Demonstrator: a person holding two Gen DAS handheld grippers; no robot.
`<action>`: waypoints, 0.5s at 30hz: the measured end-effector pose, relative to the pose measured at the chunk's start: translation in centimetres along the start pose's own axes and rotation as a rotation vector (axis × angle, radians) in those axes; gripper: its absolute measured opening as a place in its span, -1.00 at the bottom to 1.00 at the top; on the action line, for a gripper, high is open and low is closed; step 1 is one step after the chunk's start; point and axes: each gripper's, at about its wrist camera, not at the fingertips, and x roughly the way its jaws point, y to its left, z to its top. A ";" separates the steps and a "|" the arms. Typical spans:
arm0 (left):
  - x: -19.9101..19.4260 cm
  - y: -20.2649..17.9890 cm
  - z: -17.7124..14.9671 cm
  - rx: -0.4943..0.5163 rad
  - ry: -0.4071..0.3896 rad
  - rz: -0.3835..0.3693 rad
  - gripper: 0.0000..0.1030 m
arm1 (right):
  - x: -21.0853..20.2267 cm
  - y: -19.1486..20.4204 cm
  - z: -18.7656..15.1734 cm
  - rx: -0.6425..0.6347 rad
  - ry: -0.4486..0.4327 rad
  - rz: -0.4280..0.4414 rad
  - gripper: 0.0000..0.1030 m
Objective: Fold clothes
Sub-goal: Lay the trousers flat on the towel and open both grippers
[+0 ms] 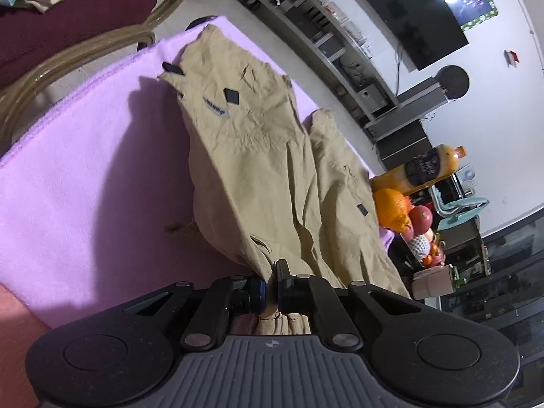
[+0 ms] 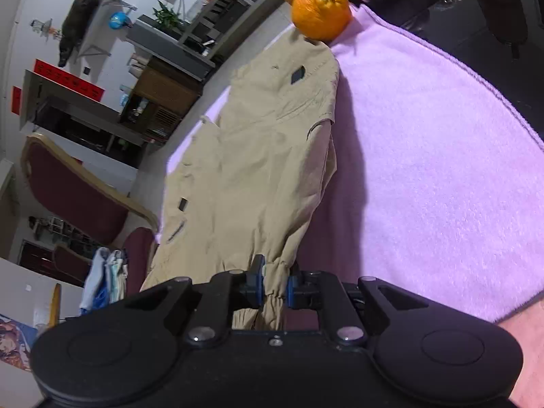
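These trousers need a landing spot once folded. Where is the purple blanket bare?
Bare blanket lies left of the khaki trousers, toward the chair; another wide patch lies on their other side. Crowded near the orange and bottle.

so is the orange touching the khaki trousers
Touching: in the right wrist view the orange sits against the far edge of the khaki trousers, with no gap showing.

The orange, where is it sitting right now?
In the right wrist view the orange sits at the far edge of the lilac blanket, touching the far end of the khaki trousers; other fruit lies just beyond it.
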 end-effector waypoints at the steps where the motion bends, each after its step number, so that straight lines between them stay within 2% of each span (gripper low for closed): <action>1: 0.1 0.4 -0.3 -0.002 0.004 0.015 -0.88 | -0.1 -0.1 -0.2 -0.006 0.002 -0.005 -0.77; 3: 0.9 1.3 -1.1 -0.002 0.032 0.063 -0.86 | 0.9 -0.7 -0.6 -0.013 0.022 -0.034 -0.77; 5: 2.3 1.8 -2.0 0.021 0.067 0.144 -0.83 | 2.1 -1.2 -1.2 -0.031 0.043 -0.086 -0.75; 7: 1.6 1.4 -1.9 0.053 0.046 0.146 -0.83 | 2.9 -1.6 -1.6 -0.052 0.064 -0.141 -0.58; 9: 0.9 0.9 -1.8 0.086 0.025 0.147 -0.81 | 1.7 -1.2 -1.6 -0.090 0.059 -0.179 -0.53; 10: 0.6 0.7 -1.8 0.102 0.014 0.148 -0.73 | 0.7 -1.0 -1.4 -0.106 0.046 -0.189 -0.47; 11: 0.2 0.4 -1.7 0.118 0.003 0.149 -0.70 | -0.5 -0.9 -1.1 -0.114 0.032 -0.185 -0.42; 13: -0.5 0.0 -1.7 0.151 -0.018 0.151 -0.69 | -2.9 -0.8 -0.5 -0.119 0.000 -0.166 -0.16; 15: -1.2 -0.5 -1.6 0.183 -0.039 0.152 -0.69 | -4.6 -0.8 0.2 -0.111 -0.036 -0.143 -0.07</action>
